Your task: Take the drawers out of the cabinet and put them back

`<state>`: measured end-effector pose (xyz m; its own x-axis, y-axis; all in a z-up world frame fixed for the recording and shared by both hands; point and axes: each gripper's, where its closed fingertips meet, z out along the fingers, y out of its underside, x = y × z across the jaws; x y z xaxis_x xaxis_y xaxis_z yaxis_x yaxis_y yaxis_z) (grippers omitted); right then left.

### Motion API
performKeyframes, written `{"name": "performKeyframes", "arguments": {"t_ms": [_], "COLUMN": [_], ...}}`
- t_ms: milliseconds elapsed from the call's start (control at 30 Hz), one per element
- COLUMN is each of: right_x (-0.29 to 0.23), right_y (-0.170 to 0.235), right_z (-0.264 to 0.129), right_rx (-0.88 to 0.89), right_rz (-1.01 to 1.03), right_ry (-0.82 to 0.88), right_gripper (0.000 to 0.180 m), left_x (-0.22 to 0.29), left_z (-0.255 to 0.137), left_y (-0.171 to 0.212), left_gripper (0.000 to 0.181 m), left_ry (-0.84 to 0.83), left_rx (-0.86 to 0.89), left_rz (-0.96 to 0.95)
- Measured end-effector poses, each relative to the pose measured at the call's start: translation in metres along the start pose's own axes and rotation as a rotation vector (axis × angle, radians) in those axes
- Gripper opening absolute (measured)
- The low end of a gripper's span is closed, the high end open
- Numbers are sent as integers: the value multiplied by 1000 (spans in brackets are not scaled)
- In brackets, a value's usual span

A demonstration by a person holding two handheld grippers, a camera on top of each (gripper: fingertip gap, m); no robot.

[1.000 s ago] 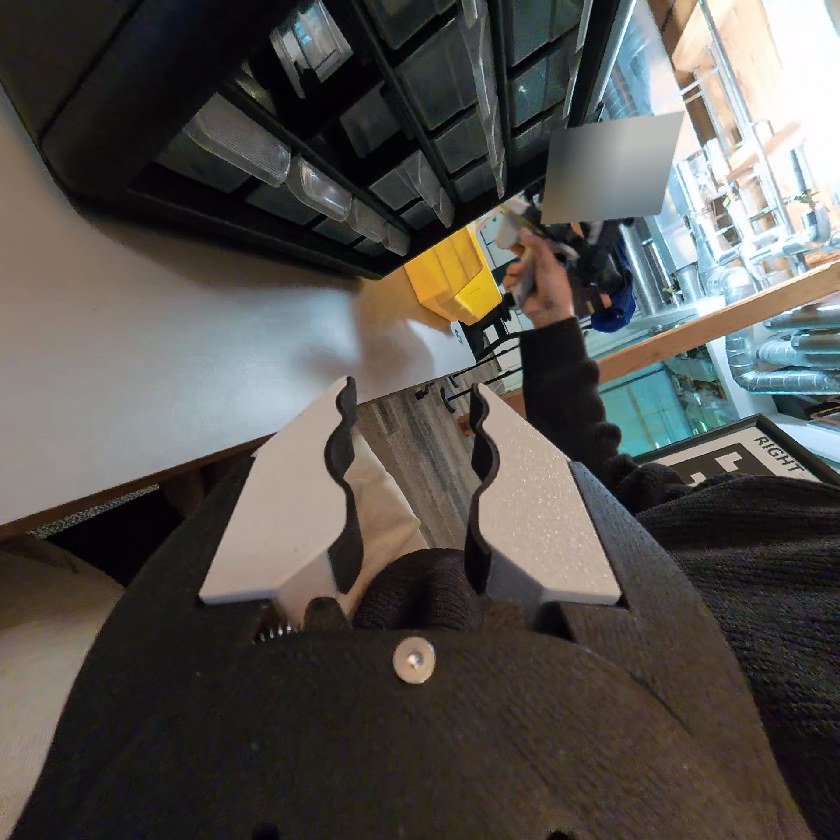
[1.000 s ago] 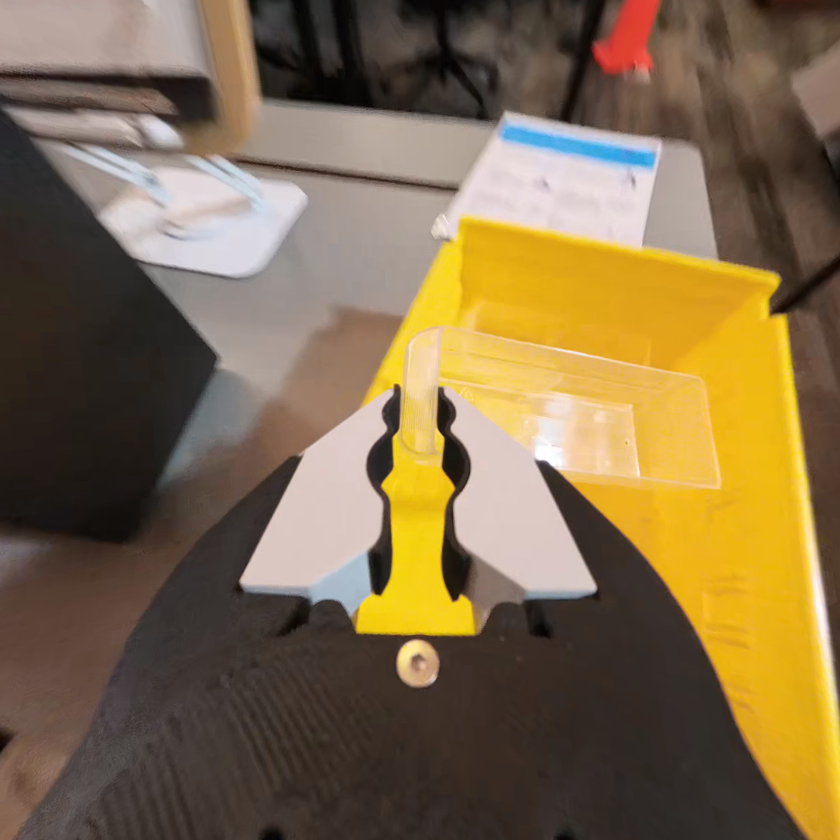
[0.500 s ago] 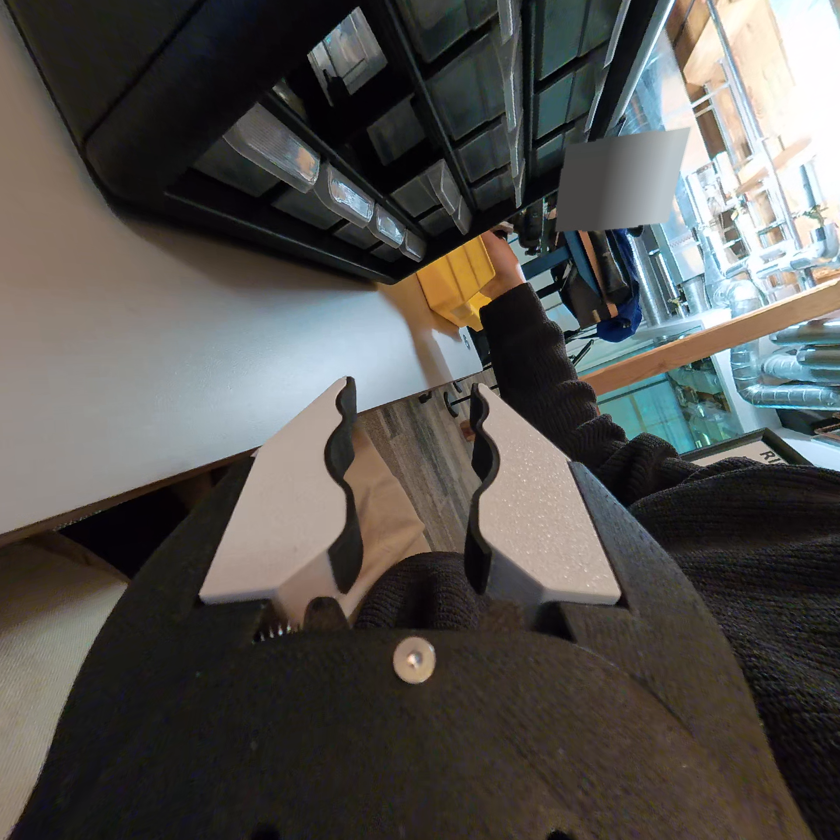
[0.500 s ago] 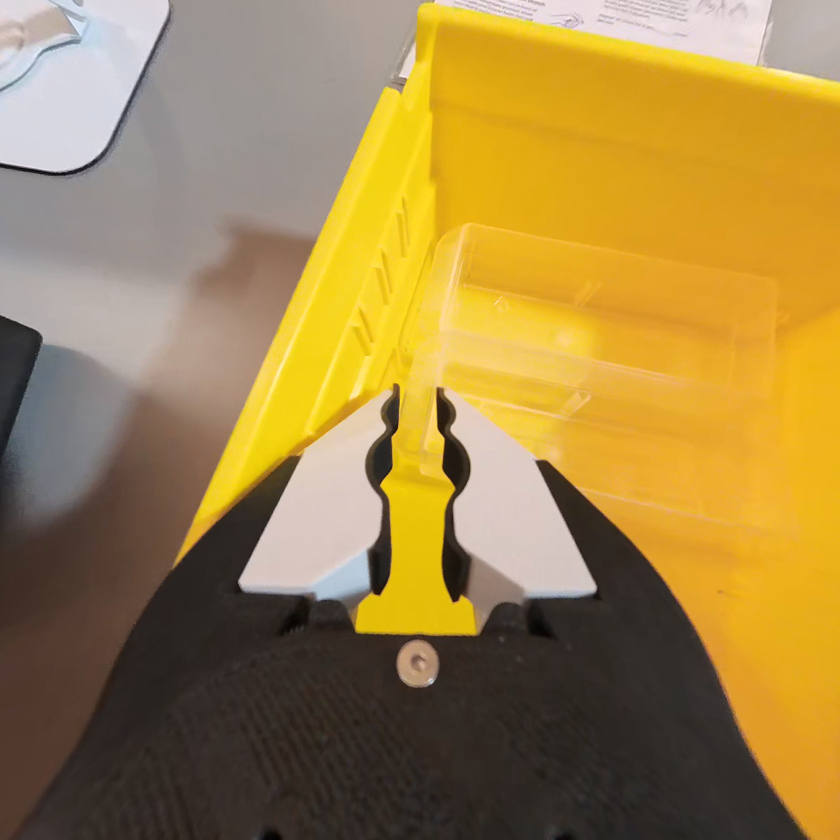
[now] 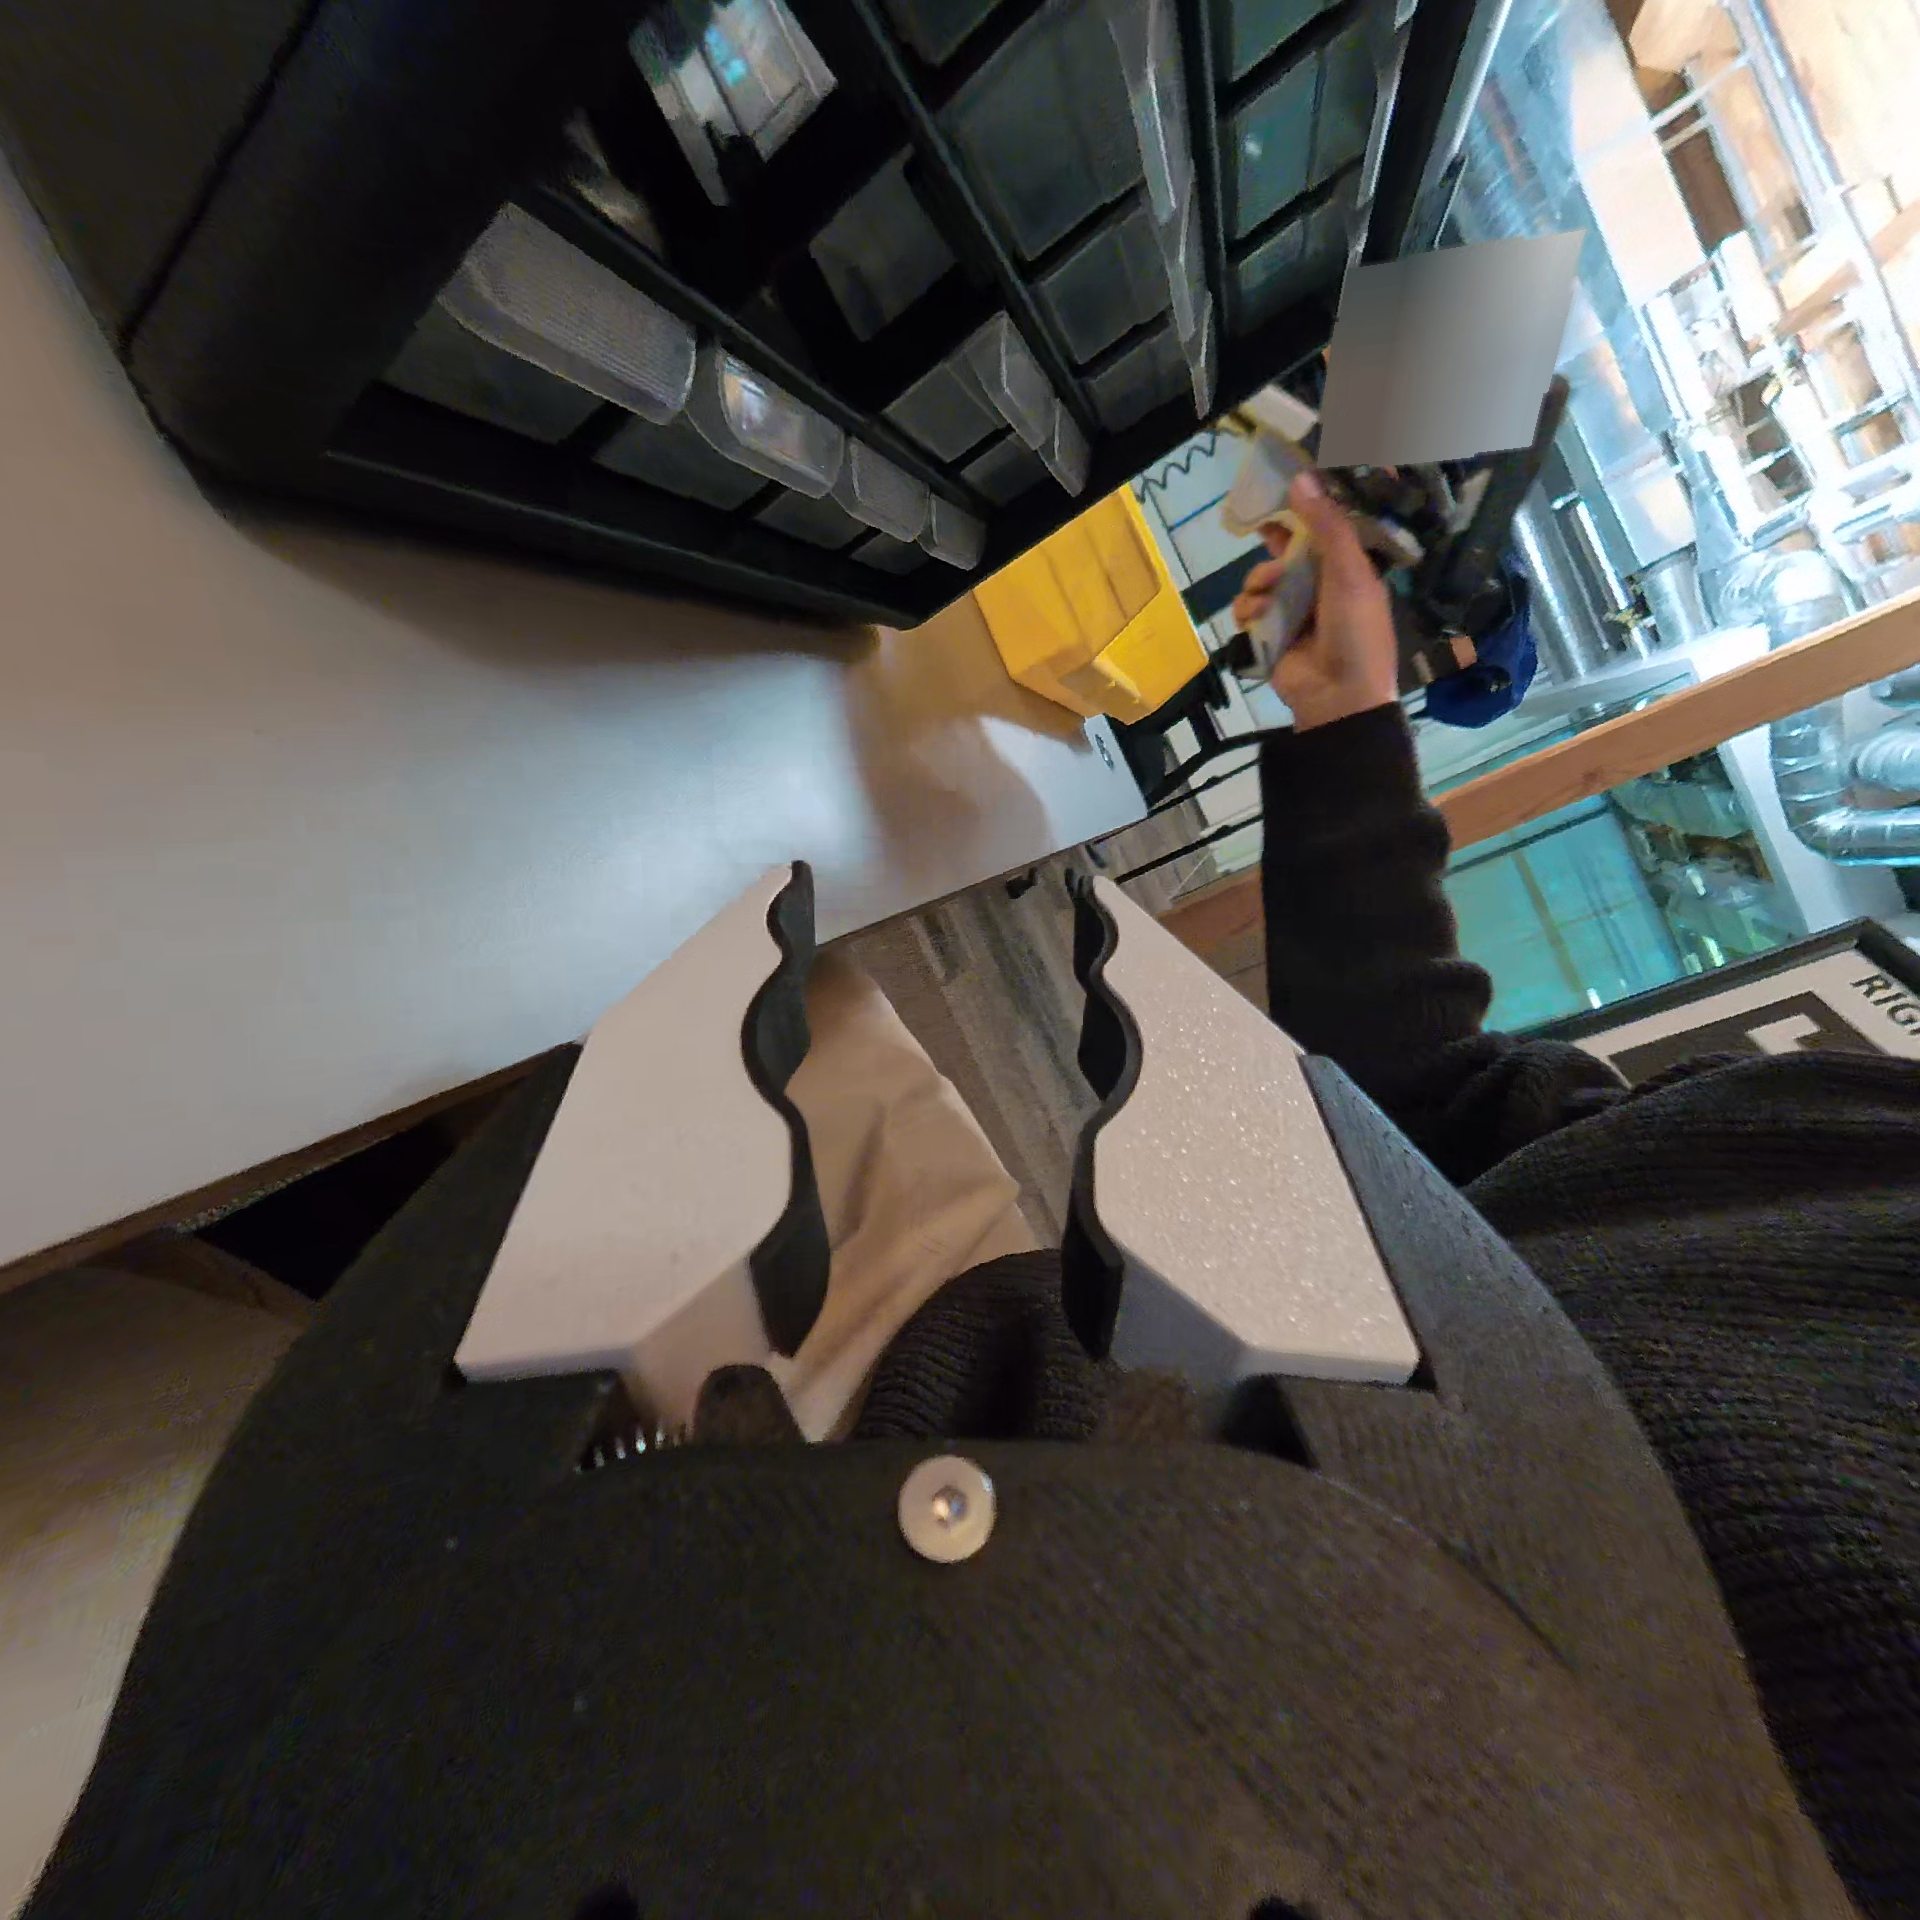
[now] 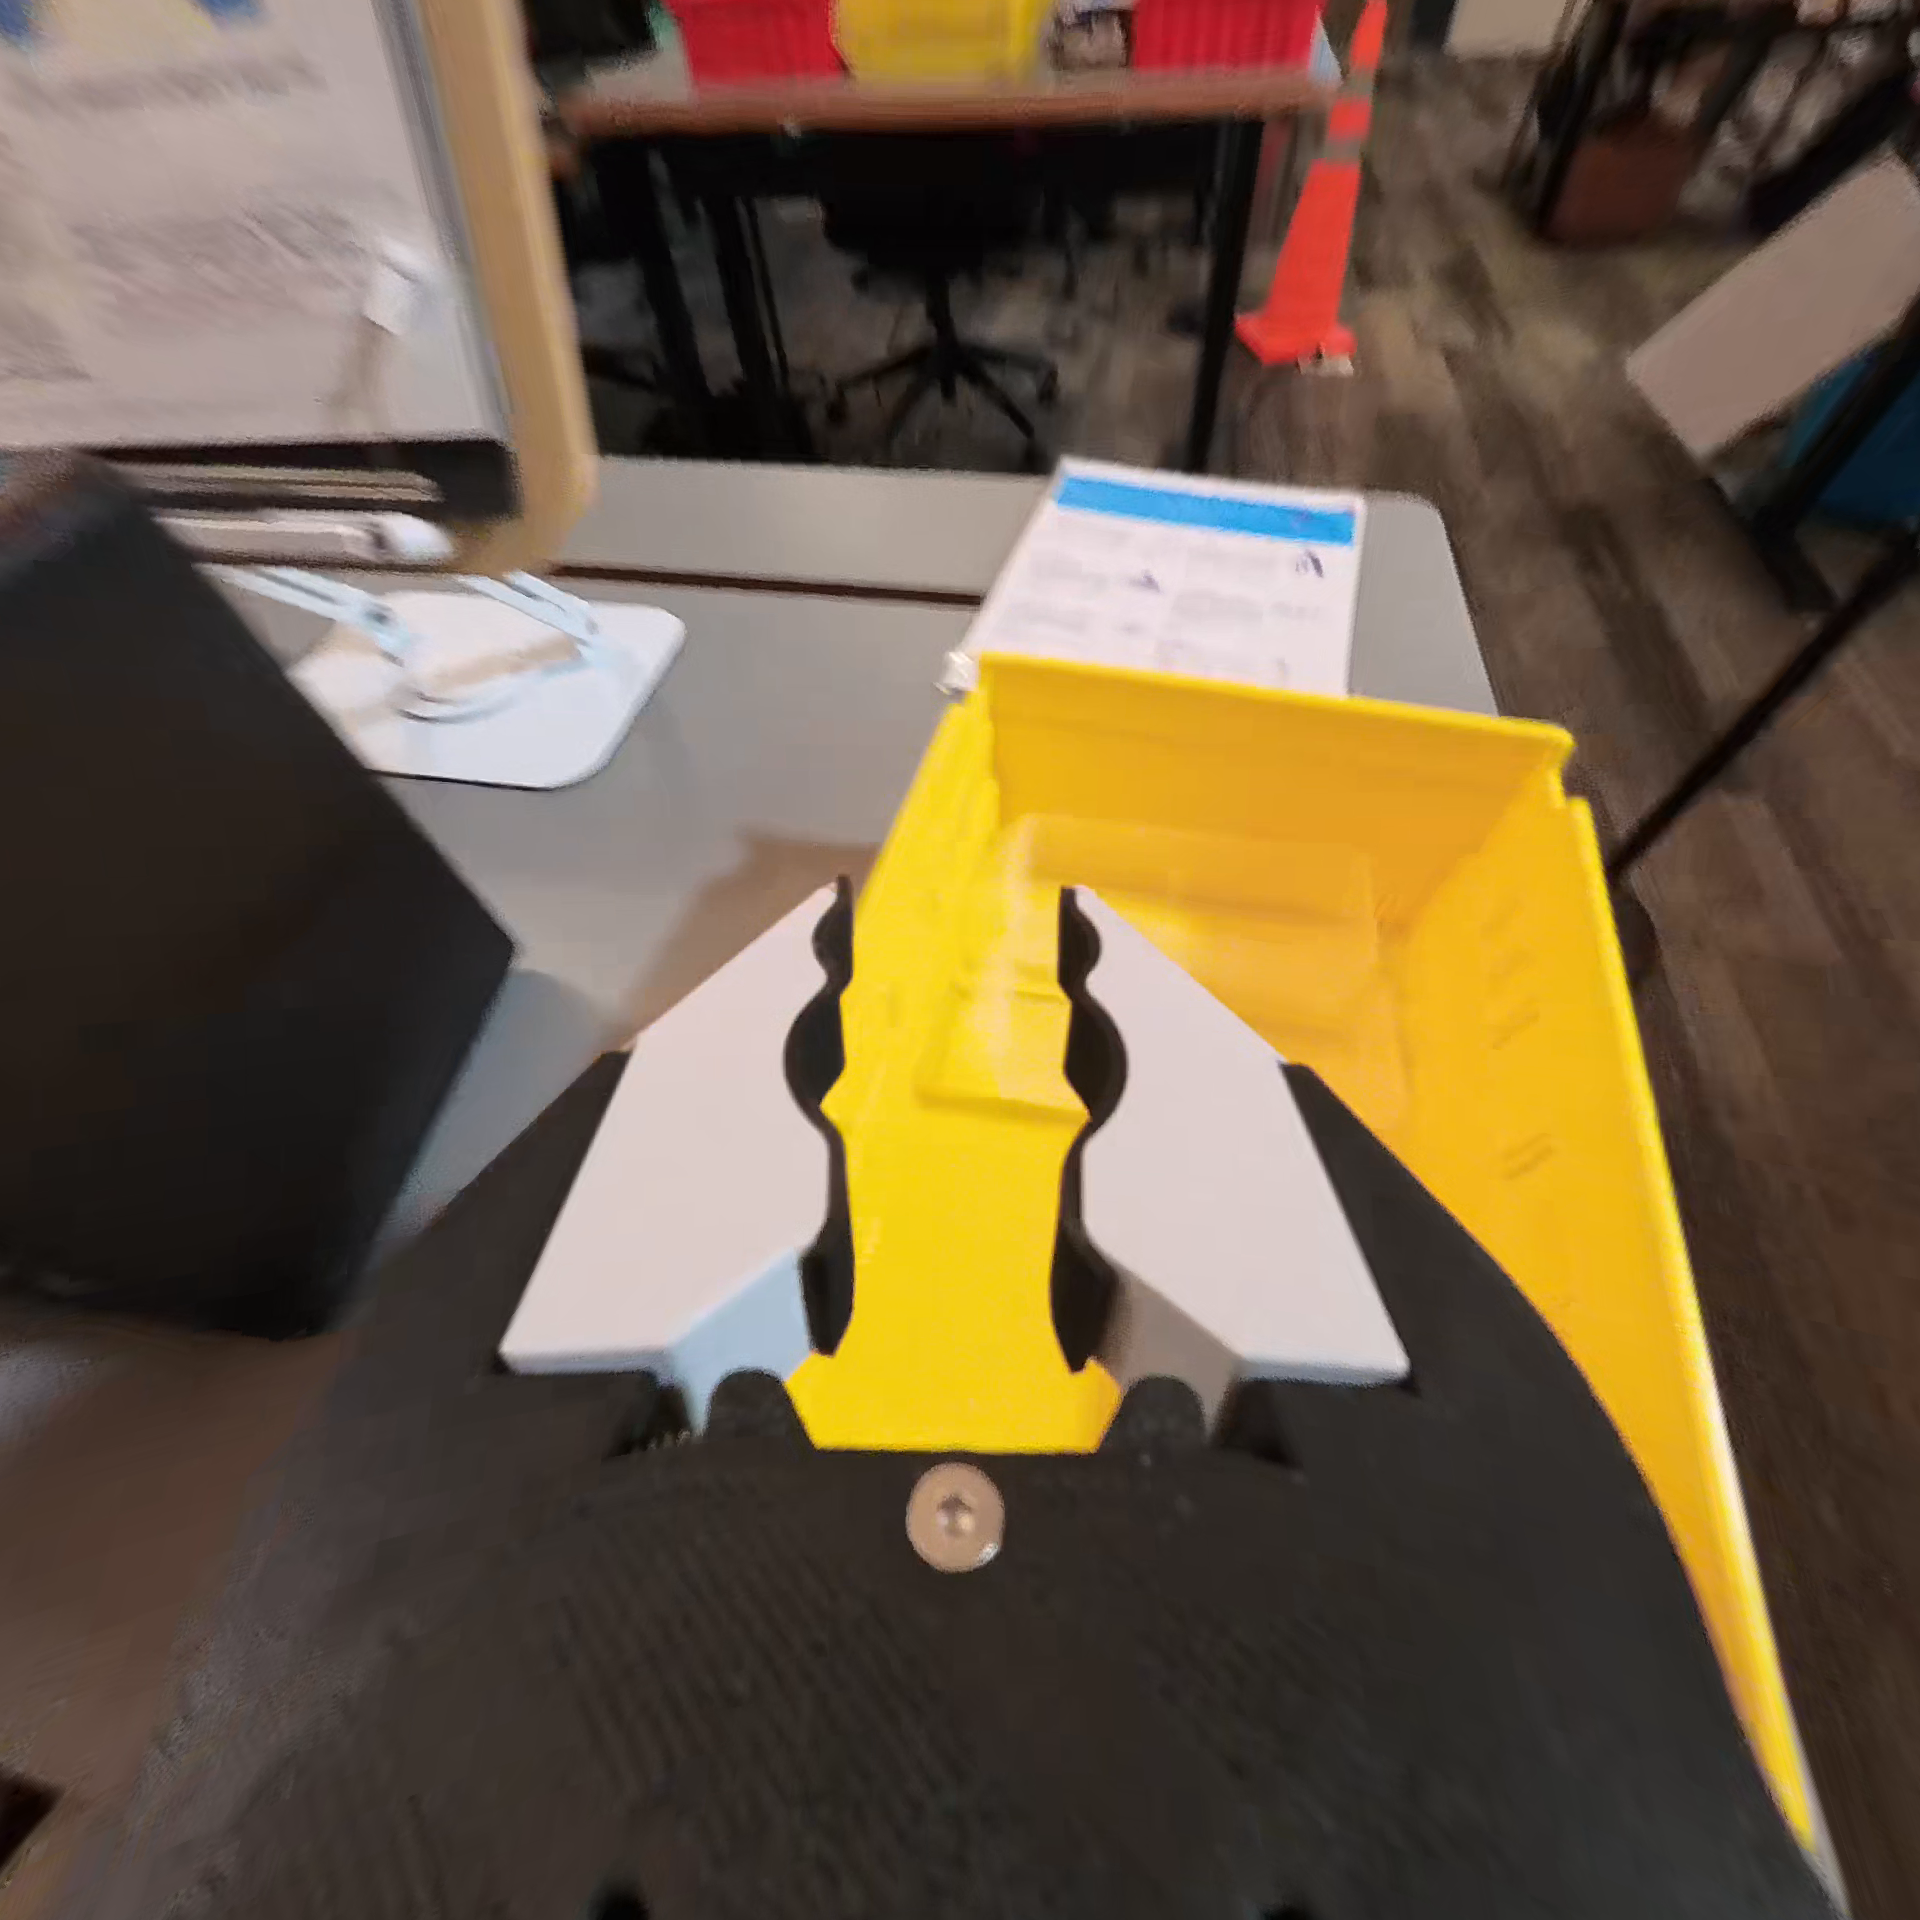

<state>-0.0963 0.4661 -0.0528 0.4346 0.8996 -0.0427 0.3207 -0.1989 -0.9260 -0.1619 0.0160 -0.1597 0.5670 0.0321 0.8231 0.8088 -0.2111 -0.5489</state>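
The black cabinet (image 5: pixel 644 239) with several clear drawers stands on the white table (image 5: pixel 416 790); its black side also shows in the right wrist view (image 6: pixel 208 987). A clear drawer (image 6: pixel 1195 935) lies inside the yellow bin (image 6: pixel 1455 987), blurred. My right gripper (image 6: pixel 951 904) is open and empty, raised above the bin's near left edge. My left gripper (image 5: pixel 940 894) is open and empty, held low by the table's edge, away from the cabinet. The right gripper, held in a hand (image 5: pixel 1330 623), also shows in the left wrist view above the bin (image 5: pixel 1091 613).
A printed sheet (image 6: pixel 1184 582) lies behind the bin. A white stand base (image 6: pixel 499 696) sits on the table behind the cabinet. An orange cone (image 6: pixel 1309 249), chairs and tables stand on the wooden floor beyond. A black sleeve (image 5: pixel 1662 1247) crosses the left wrist view.
My right gripper has opened, let go of the clear drawer in the yellow bin, and lifted back up. The left gripper has stayed open and nearly still.
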Motion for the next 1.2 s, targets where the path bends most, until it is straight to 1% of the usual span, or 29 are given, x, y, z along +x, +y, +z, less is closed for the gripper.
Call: {"name": "performKeyframes", "arguments": {"t_ms": [133,233,300,333,400,467,533,600,633,733,833,967,1067,1100,1167,1200], "right_x": [-74,-136,-171,-188,-215,-237,-258,-269,-270,-267,-261,-256,-255,-255,-257,-258], "right_y": [-19,-14,-1,8,31,54,74,92,97,102,101,100,101,102,104,106], "right_z": [-47,-72,-82,-84,-83,-79,-77,-73,-72,-72,-74,-75,-74,-73,-72,-70], "right_rx": [158,271,332,346,325,305,284,212,188,183,187,184,174,170,161,154], "right_rz": [-88,-187,-178,-154,-117,-82,-62,-106,-131,-155,-124,-79,-68,-69,-74,-78], "right_ry": [-151,-251,-316,-361,-426,-475,-546,-584,-590,-591,-610,-633,-641,-643,-648,-651], "right_gripper": [36,28,22,22,22,21,21,22,22,22,22,23,23,23,23,23], "left_x": [5,8,14,20,31,37,33,28,26,24,23,22,23,21,14,12], "left_z": [8,16,23,28,39,52,65,75,79,92,103,112,121,122,123,122], "left_y": [6,7,3,-1,-7,-11,-13,-19,-24,-40,-56,-69,-73,-75,-77,-76], "left_gripper": [48,49,49,49,48,48,44,42,41,41,40,31,30,27,11,6], "left_ry": [-19,-55,-77,-77,-60,-34,-20,-4,-5,-32,-7,42,44,31,7,12], "left_rx": [-29,-46,-38,-30,-10,6,9,35,57,113,196,275,276,280,286,283], "left_rz": [82,194,270,296,310,257,142,49,39,119,207,145,151,148,123,115]}}
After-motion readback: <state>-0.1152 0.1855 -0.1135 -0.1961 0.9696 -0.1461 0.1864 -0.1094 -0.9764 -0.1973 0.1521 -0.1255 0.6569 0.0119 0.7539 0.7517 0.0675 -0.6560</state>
